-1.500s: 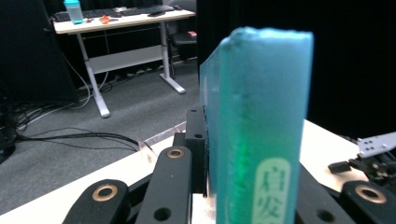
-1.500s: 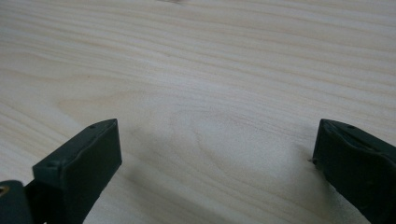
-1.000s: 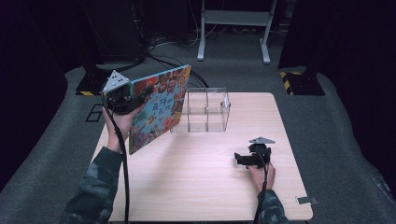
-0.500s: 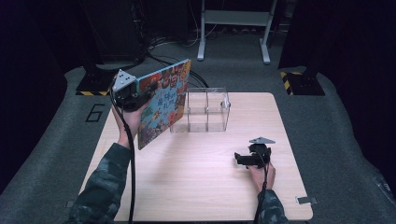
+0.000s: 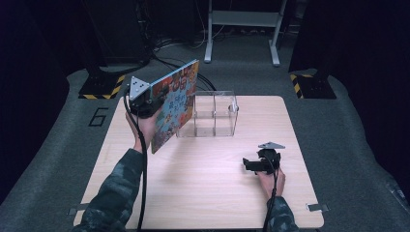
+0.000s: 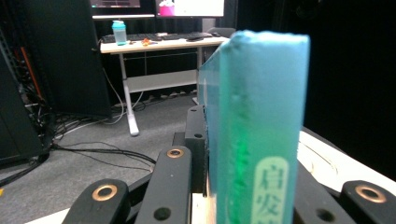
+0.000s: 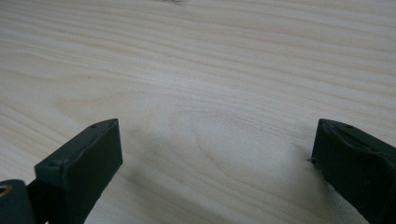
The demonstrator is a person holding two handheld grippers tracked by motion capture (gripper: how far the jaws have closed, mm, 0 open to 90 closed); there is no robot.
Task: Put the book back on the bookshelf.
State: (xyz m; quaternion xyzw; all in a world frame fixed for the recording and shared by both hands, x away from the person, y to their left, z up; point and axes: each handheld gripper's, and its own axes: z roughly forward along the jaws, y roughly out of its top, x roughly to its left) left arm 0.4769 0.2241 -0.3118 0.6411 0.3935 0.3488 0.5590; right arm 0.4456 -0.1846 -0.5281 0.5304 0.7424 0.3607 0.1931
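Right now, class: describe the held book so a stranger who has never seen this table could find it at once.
Start at the pale wooden table, then go to the clear divided box near its far edge. Just left of the box, the left gripper holds the book tilted in the air. Its crowded, colourful cover and teal spine set it apart.

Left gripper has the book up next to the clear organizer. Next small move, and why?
Probably carry the book a little further right, over the clear organizer, then lower it spine-first into a compartment. The left gripper is clamped on it, tilted and just left of the organizer. The right gripper rests open on the table.
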